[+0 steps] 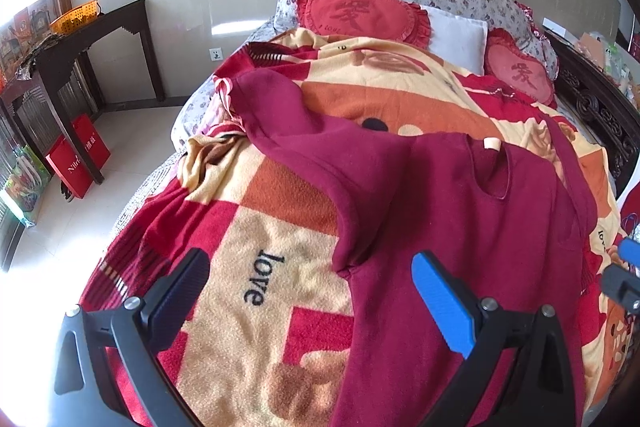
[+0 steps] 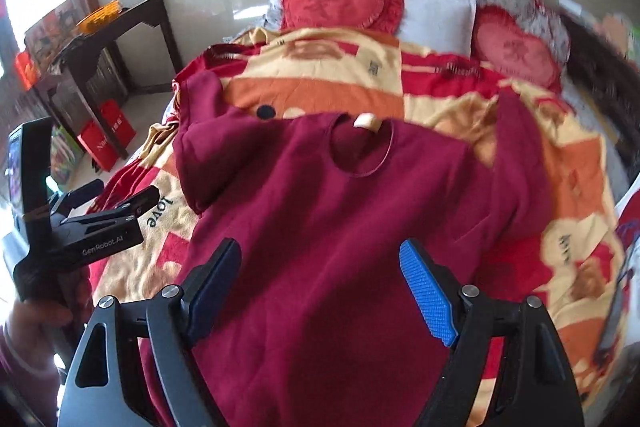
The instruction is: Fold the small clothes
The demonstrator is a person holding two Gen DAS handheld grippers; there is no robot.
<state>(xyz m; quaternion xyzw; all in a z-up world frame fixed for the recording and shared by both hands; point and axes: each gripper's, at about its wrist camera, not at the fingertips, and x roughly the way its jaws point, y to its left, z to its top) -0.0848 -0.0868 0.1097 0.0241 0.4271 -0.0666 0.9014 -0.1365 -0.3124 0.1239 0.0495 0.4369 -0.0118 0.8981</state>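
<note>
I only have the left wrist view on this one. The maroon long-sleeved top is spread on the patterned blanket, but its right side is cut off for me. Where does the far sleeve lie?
Observer: In the right wrist view, the maroon long-sleeved top's right sleeve runs up and away from the body, lying on the red, orange and cream fleece blanket.
Operator: I see just a blue tip of the right gripper. Is it open?
Observer: Yes. The right gripper has its jaws spread wide over the top's lower body, holding nothing.
Operator: And what holds the left gripper?
Observer: A person's hand grips the handle of the left gripper at the bed's left edge; its jaws look open in the left wrist view.
</note>
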